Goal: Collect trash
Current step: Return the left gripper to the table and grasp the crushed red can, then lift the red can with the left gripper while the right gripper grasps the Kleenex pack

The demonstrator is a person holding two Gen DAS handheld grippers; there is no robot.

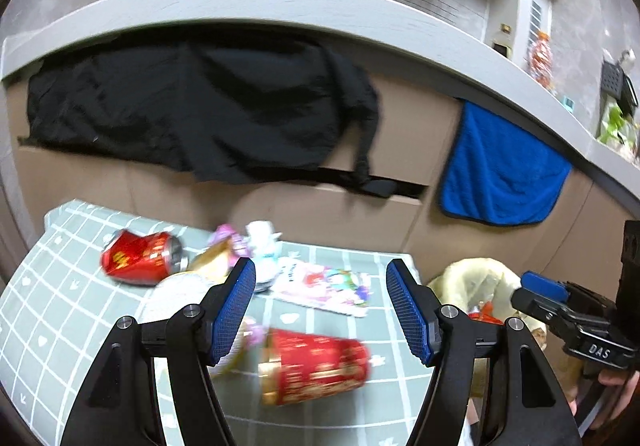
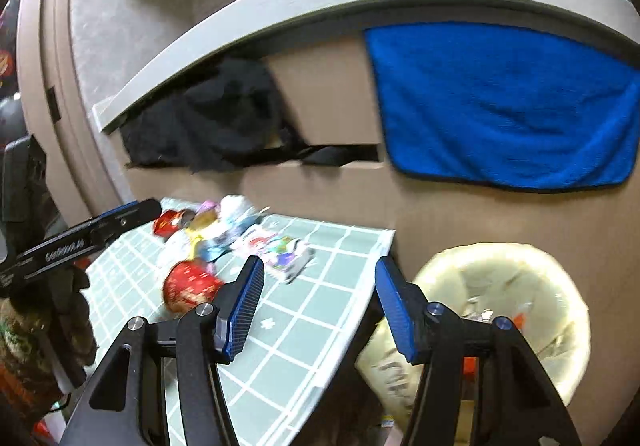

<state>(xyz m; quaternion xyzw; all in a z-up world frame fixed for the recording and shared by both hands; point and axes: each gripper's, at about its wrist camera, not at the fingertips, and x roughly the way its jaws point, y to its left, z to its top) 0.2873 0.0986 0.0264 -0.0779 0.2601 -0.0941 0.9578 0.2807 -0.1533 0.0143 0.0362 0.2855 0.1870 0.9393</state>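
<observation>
My left gripper (image 1: pixel 320 266) is open and empty above a table with a green checked cloth (image 1: pixel 60 306). Below its fingers lies a red can (image 1: pixel 316 366) on its side. A dented red can (image 1: pixel 140 258) lies further back at the left, beside a heap of wrappers (image 1: pixel 240 246) and a flat pink wrapper (image 1: pixel 324 282). My right gripper (image 2: pixel 319 264) is open and empty over the table's right edge (image 2: pixel 340 346), with the near red can (image 2: pixel 188 286) to its left. A bin lined with a pale bag (image 2: pixel 512 286) stands right of the table.
Brown cabinet drawers stand behind the table under a grey counter (image 1: pixel 240 2). A black cloth (image 1: pixel 200 106) hangs out of a drawer, with a blue towel (image 1: pixel 500 174) to its right. A gloved hand (image 2: pixel 68 306) holds the left gripper (image 2: pixel 148 208).
</observation>
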